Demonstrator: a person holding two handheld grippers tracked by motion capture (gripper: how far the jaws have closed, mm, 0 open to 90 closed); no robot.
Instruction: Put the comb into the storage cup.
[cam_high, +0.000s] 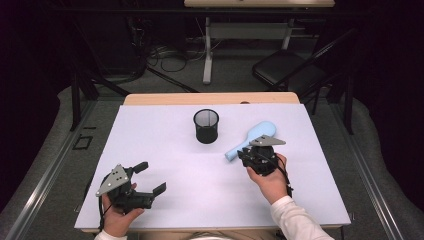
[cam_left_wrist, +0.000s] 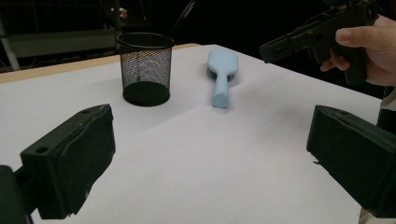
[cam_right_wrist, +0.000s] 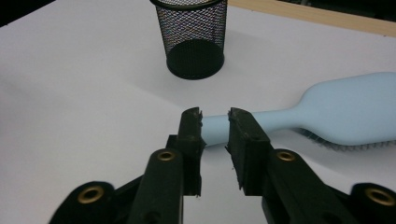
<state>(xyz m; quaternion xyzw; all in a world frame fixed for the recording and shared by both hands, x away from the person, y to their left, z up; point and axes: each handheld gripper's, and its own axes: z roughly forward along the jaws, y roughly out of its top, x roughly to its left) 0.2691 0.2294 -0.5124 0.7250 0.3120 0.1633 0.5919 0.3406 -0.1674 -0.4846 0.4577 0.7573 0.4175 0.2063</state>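
Observation:
A light blue hairbrush (cam_high: 256, 134) lies bristles down on the white table (cam_high: 165, 150), its handle pointing toward the near left. A black mesh cup (cam_high: 206, 126) stands upright behind it at mid-table. My right gripper (cam_right_wrist: 215, 116) hovers at the free end of the brush handle (cam_right_wrist: 261, 120). Its jaws stand close together with a narrow gap, and the pads touch nothing. In the high view my right gripper (cam_high: 245, 155) sits just right of that handle end. My left gripper (cam_high: 150, 178) rests near the front left with its jaws wide apart and nothing between them (cam_left_wrist: 210, 154).
The table's wooden far edge (cam_high: 210, 98) runs behind the cup (cam_left_wrist: 144, 67). Beyond the table are a dark chair (cam_high: 290, 70), cables on the floor and another desk's legs. The person's right hand and the right gripper (cam_left_wrist: 275, 46) show in the left gripper view.

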